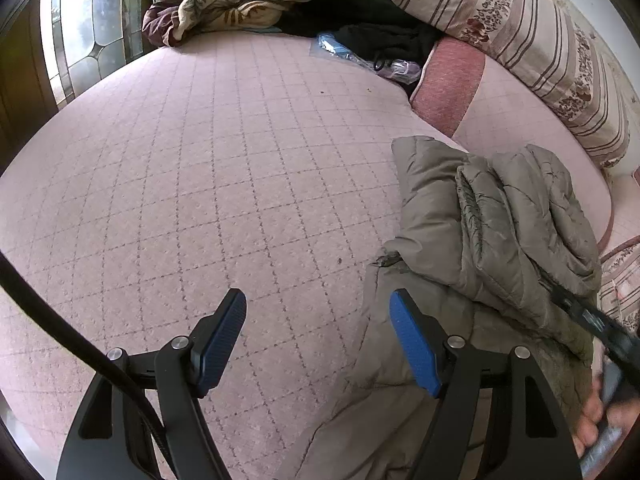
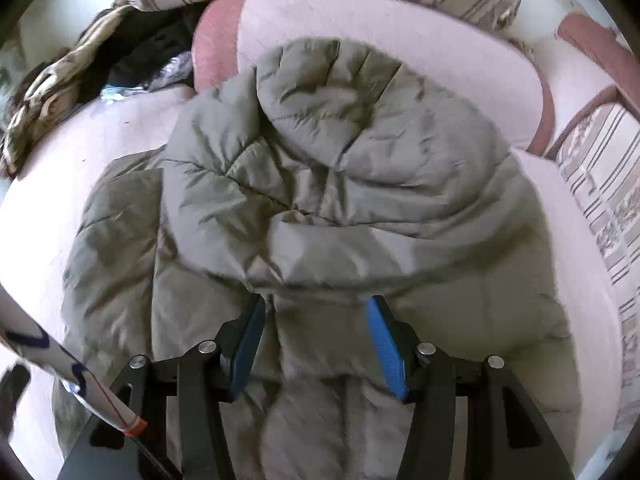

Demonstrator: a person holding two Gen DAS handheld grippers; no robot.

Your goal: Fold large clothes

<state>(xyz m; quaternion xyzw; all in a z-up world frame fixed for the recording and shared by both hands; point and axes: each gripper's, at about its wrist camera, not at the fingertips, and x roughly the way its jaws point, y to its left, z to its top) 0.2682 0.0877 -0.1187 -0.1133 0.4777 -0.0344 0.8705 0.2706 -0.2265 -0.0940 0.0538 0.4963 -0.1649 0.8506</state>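
Observation:
A grey-olive puffer jacket lies bunched and partly folded over on the pink quilted bed. In the left wrist view the jacket fills the right side. My left gripper is open over bare bedspread, and its right finger stands just above the jacket's left edge with nothing between the pads. My right gripper is open directly above the jacket, fingertips at a rolled fold, and the pads are not pressing on the fabric. A person's hand shows at the lower right of the left wrist view.
Striped floral pillows and a pink pillow line the far side. A crumpled patterned blanket, dark clothes and a plastic bag lie at the bed's far end. A glass door stands on the left. A white rod crosses the lower left.

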